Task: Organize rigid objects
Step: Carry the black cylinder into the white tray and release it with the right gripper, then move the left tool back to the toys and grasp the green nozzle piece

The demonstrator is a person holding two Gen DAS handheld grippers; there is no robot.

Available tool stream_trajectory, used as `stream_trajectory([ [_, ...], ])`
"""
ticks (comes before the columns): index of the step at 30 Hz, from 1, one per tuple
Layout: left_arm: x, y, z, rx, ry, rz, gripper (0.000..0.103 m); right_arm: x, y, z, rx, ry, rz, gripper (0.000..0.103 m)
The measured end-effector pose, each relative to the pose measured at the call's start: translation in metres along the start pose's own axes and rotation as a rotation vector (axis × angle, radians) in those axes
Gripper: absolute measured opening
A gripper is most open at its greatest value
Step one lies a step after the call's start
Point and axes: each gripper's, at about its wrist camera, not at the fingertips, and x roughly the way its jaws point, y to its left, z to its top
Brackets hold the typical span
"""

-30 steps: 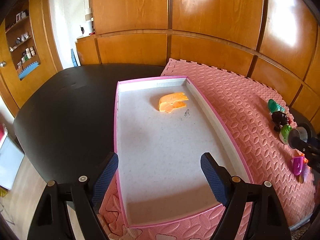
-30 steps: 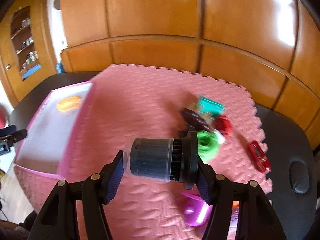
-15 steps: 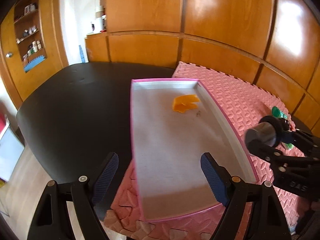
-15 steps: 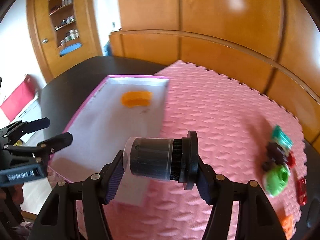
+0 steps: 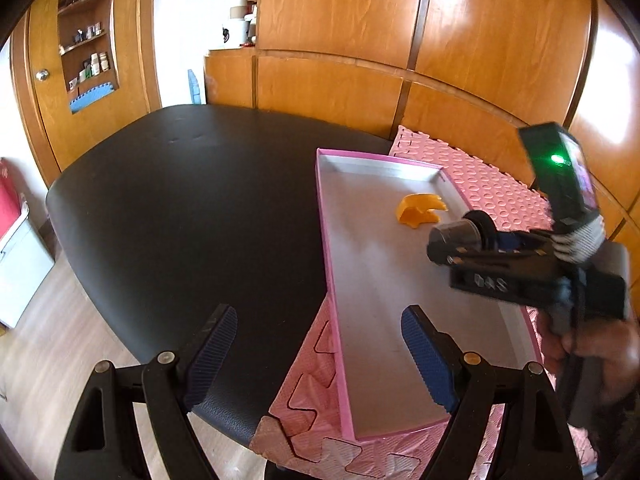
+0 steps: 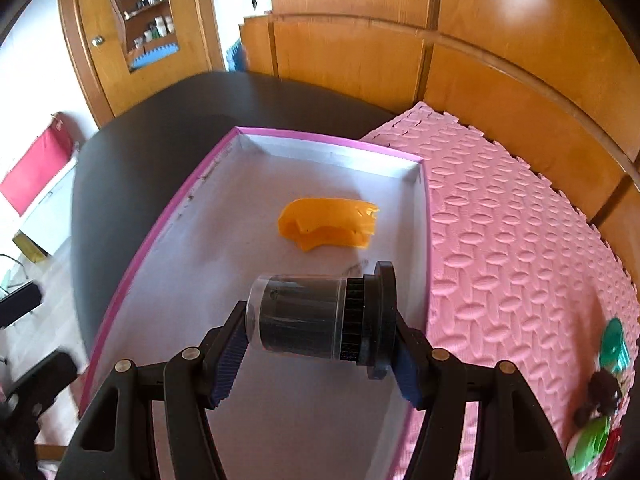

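Delivery into the box is the step in hand. The right gripper (image 6: 320,354) has its jaws clenched on a dark cylinder (image 6: 308,316), a clear-walled canister with a black flanged cap, held lying sideways between the blue pads. It hangs above the pale floor of the pink-rimmed box (image 6: 176,216), toward the box's right wall and about midway along its length, not yet resting on the floor as far as the frames tell. An orange toy (image 6: 328,226) already lies inside near the far end, just beyond the cylinder.

The left gripper (image 5: 320,354) is spread wide with nothing between its pads, poised over the near left corner of the box and the edge of the black table (image 5: 180,208).

Next, I judge, the cylinder has to come down to the box floor short of the orange toy and clear of the right wall, then be let go gently; lying on its side it may roll, so a low release suits it.

The box sits on a pink foam mat (image 6: 512,240) that covers the right part of the table. More small toys, green and dark ones (image 6: 600,400), wait near the mat's right edge. Wooden panelled walls (image 5: 440,40) stand behind, with a shelved cabinet (image 5: 88,56) to the left.
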Motion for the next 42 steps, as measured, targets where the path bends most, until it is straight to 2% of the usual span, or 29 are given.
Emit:
stream_trajectory([
  [4,0.001,0.000,-0.002,0.001,0.004,-0.001,0.085,0.015,-0.008,0.010,0.014,0.008,-0.036,0.064],
  [6,0.002,-0.002,-0.001,0.004,0.005,0.000,0.085,0.012,-0.012,0.010,0.027,0.003,-0.026,0.067],
  [8,0.002,-0.004,-0.002,0.007,0.004,0.000,0.085,0.007,-0.015,0.009,0.036,-0.013,-0.012,0.083],
  [9,0.002,-0.005,-0.002,0.008,0.004,-0.002,0.085,0.004,-0.016,0.007,0.038,-0.024,-0.010,0.085],
  [20,-0.005,-0.017,-0.003,0.045,-0.010,-0.004,0.085,-0.041,-0.026,-0.029,0.091,-0.096,-0.006,0.086],
  [29,-0.007,-0.031,-0.005,0.081,-0.009,-0.012,0.085,-0.074,-0.034,-0.059,0.107,-0.140,-0.034,0.086],
  [42,-0.011,-0.052,-0.008,0.141,-0.003,-0.029,0.085,-0.113,-0.073,-0.098,0.195,-0.178,-0.095,0.086],
])
